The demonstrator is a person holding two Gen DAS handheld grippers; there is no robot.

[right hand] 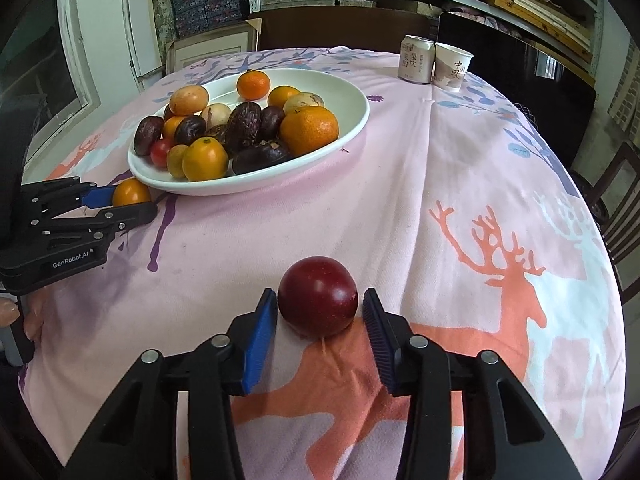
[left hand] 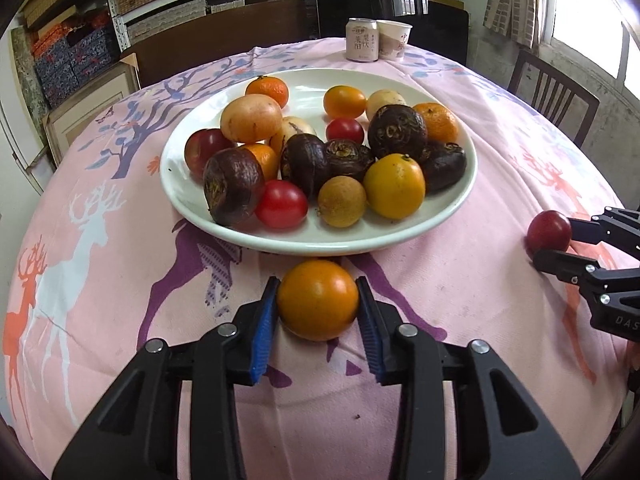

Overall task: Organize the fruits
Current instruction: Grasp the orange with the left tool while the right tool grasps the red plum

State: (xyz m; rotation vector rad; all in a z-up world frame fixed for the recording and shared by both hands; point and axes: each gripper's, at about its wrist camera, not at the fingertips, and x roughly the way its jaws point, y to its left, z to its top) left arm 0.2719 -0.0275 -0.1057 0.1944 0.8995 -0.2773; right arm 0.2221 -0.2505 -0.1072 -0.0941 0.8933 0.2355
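Observation:
A white plate (left hand: 448,216) holds several fruits: oranges, red tomatoes, dark purple fruits and pale ones. It also shows in the right wrist view (right hand: 352,92). My left gripper (left hand: 318,300) is shut on an orange fruit (left hand: 318,300) that rests on the cloth just in front of the plate; both blue pads touch it. My right gripper (right hand: 318,300) stands around a dark red plum (right hand: 318,296) on the cloth to the right of the plate, with small gaps at both pads. The plum also shows in the left wrist view (left hand: 549,232).
The table wears a pink cloth with deer prints (right hand: 500,280). A drink can (left hand: 362,40) and a paper cup (left hand: 394,40) stand at the far edge. Chairs (left hand: 552,92) and shelves of boxes stand behind the table.

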